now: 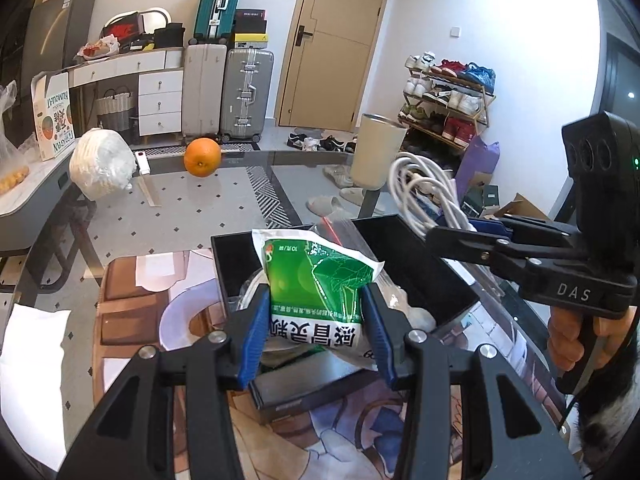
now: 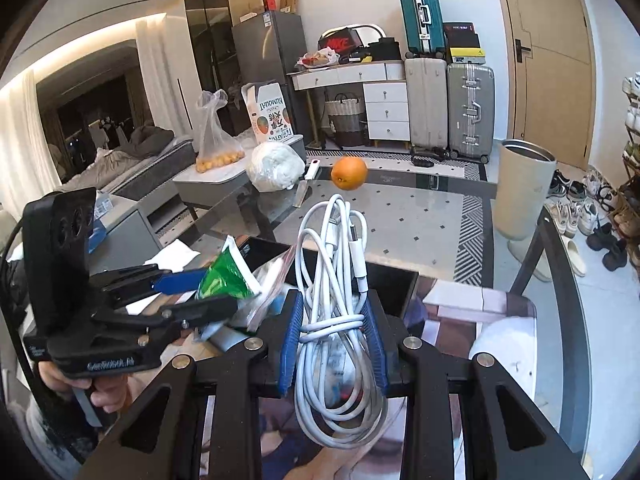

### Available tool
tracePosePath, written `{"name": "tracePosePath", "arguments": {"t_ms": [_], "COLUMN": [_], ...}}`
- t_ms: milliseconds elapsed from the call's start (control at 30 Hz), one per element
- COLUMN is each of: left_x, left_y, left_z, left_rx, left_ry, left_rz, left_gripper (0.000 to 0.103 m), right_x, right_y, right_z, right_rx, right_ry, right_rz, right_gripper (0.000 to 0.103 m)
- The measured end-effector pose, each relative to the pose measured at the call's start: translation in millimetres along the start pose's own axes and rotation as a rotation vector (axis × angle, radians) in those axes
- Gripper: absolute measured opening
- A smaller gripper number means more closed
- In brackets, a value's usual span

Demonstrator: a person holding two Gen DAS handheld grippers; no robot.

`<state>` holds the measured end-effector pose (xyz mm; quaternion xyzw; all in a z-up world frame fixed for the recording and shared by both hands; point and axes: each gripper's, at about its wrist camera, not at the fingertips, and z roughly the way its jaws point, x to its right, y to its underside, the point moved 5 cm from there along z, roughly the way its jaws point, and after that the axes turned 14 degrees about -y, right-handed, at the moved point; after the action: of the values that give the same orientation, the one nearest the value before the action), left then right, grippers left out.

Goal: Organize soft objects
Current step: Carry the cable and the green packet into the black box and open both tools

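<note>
My left gripper (image 1: 316,320) is shut on a green and white medicine pouch (image 1: 320,280) and holds it just above an open black box (image 1: 404,260) on the glass table. The pouch also shows in the right wrist view (image 2: 226,274). My right gripper (image 2: 334,332) is shut on a coiled white cable (image 2: 338,280), held upright over the box's right side. The cable (image 1: 420,188) and right gripper (image 1: 472,236) show at the right of the left wrist view. A clear zip bag (image 2: 272,280) lies in the box.
An orange (image 1: 202,157) and a white plastic-wrapped bundle (image 1: 102,162) sit at the far side of the glass table (image 1: 240,196). A beige cylindrical bin (image 2: 524,188) stands at the table's far right. Suitcases, drawers and a shoe rack line the wall behind.
</note>
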<state>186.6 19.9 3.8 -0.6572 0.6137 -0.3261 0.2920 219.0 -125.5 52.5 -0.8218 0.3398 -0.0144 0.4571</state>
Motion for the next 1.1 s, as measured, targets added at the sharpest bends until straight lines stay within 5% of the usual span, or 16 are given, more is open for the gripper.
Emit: {"name": "tracePosePath", "arguments": {"t_ms": [1100], "left_x": [7.8], "left_y": [0.1], "left_z": [7.8], "left_rx": [-0.009], "left_ry": [-0.003], "left_rz": [0.060], "left_gripper": [0.053], "right_x": [4.9], "right_y": [7.8], "right_z": [63.2], "right_rx": [-0.151], "right_ry": [0.015], "right_rz": [-0.168], "right_gripper": [0.031]}}
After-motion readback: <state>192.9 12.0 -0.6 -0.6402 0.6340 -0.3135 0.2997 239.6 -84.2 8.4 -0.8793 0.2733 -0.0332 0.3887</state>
